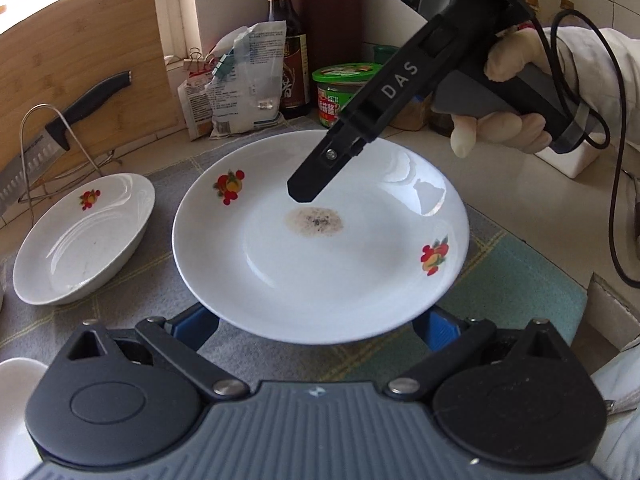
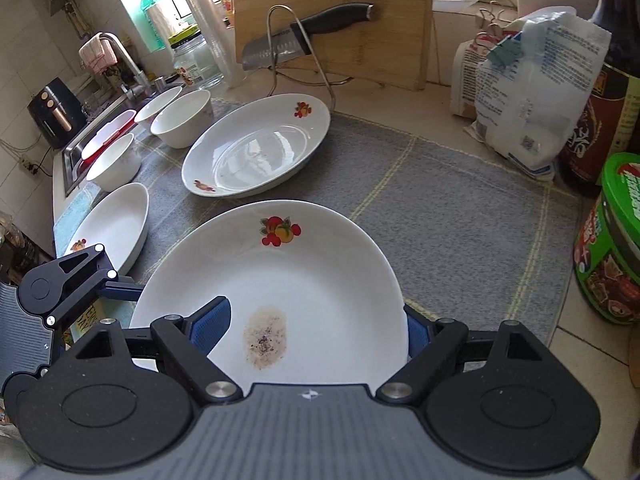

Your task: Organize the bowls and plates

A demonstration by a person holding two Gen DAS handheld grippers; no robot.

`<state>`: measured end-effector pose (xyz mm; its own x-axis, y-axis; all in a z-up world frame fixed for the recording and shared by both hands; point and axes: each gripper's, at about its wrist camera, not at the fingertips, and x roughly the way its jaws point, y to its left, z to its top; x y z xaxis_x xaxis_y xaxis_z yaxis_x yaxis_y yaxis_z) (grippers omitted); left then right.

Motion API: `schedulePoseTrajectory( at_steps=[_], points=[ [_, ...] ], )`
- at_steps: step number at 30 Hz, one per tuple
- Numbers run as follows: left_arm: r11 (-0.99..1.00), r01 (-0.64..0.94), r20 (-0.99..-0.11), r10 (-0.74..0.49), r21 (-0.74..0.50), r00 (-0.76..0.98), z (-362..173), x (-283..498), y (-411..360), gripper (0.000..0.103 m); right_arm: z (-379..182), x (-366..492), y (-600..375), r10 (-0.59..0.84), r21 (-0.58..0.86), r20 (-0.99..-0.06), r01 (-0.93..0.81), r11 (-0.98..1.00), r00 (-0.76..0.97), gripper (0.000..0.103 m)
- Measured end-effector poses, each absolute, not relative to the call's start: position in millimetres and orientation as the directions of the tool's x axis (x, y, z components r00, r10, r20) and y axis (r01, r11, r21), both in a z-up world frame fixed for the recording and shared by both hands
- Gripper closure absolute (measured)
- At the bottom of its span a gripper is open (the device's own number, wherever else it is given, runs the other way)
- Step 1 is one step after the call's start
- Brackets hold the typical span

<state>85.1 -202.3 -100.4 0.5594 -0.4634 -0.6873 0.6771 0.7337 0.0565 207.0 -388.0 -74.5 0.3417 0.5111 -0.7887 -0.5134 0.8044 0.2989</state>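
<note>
A white round plate (image 1: 320,248) with fruit decals and a brown stain sits on the grey mat; it also shows in the right wrist view (image 2: 296,280). My left gripper (image 1: 316,324) is open, its blue fingers (image 1: 196,326) under the plate's near rim. My right gripper (image 2: 316,328) is shut on the plate's rim, one blue finger (image 2: 212,324) inside the plate, the other outside. In the left wrist view the right gripper (image 1: 304,192) reaches over the plate's middle. A white oval dish (image 1: 84,240) lies to the left.
Another oval dish (image 2: 256,148), a third dish (image 2: 108,228) and three white bowls (image 2: 180,120) stand toward the sink (image 2: 100,140). A knife (image 2: 304,36) on a wire rack, a bamboo board (image 2: 332,20), bags (image 2: 528,96), a bottle (image 1: 288,52) and a green tub (image 2: 612,240) ring the mat.
</note>
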Motion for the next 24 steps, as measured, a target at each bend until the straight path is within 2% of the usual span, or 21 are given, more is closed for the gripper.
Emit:
schedulePoseTrajectory(
  at_steps=[24],
  points=[
    [0.706, 0.706, -0.702, -0.48, 0.046, 0.526, -121.4, 129.1, -241.0, 0.001, -93.2, 240.6, -422.3, 0.443, 0.251, -0.81, -0.455, 0.854, 0.384, 0.013]
  ],
)
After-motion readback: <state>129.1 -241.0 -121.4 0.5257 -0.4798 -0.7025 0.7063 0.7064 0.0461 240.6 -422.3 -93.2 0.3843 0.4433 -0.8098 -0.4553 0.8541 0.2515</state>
